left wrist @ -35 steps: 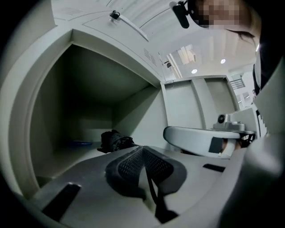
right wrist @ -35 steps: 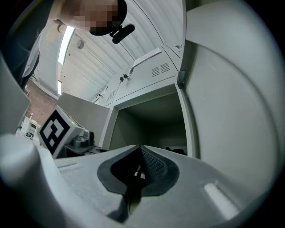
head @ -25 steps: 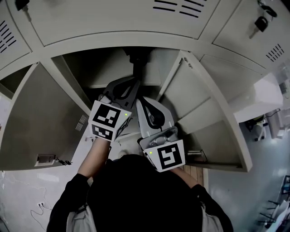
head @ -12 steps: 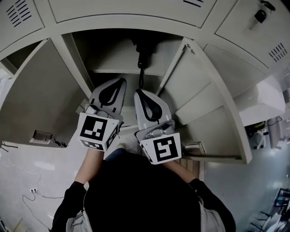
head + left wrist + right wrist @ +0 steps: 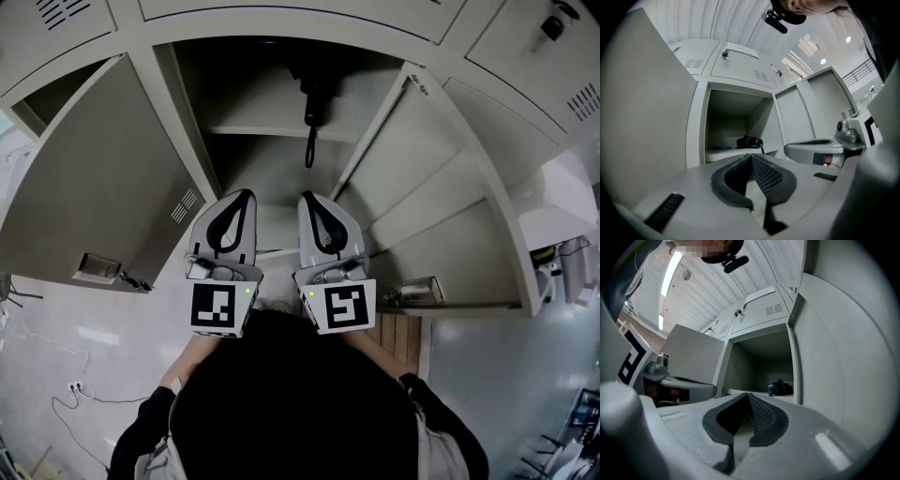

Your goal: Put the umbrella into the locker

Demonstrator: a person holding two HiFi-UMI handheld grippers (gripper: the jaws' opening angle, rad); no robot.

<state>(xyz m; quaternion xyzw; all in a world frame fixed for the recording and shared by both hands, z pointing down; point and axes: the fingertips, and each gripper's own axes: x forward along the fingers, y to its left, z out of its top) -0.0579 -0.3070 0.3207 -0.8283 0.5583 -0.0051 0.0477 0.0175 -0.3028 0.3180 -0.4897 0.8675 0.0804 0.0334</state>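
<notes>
Head view is showing me the locker point(image 5: 281, 42) with its middle compartment standing open, and I am seeing the umbrella point(image 5: 316, 101) lying inside it on the shelf point(image 5: 248, 120). It is folded and black, it is sitting toward the right part of the shelf, and its strap is hanging down over the shelf's front edge. 1 open door point(image 5: 98, 183) is flanking the opening on the left side of this view, and another open door point(image 5: 403, 155) is flanking it on the right.

Both tools are sitting side by side in front of the opening, near each other and well apart from the umbrella. The left gripper point(image 5: 238, 197) is pointing toward the compartment, and the right gripper point(image 5: 312, 200) is lying parallel to it. The person point(image 5: 281, 403) in dark sleeves is filling the bottom of this view.

Left gripper view is giving me the clearest read on that tool: its 2 pads are pressing together at the tips, and nothing is sitting between them. Beyond them, the umbrella point(image 5: 748, 141) is resting on the shelf, with a flat blue thing point(image 5: 715, 148) lying just to its left.

Right gripper view is showing the same for the other tool: the 2 pads are meeting at the tips and are pinching nothing. The umbrella point(image 5: 781, 387) is lying on the shelf well beyond them.
</notes>
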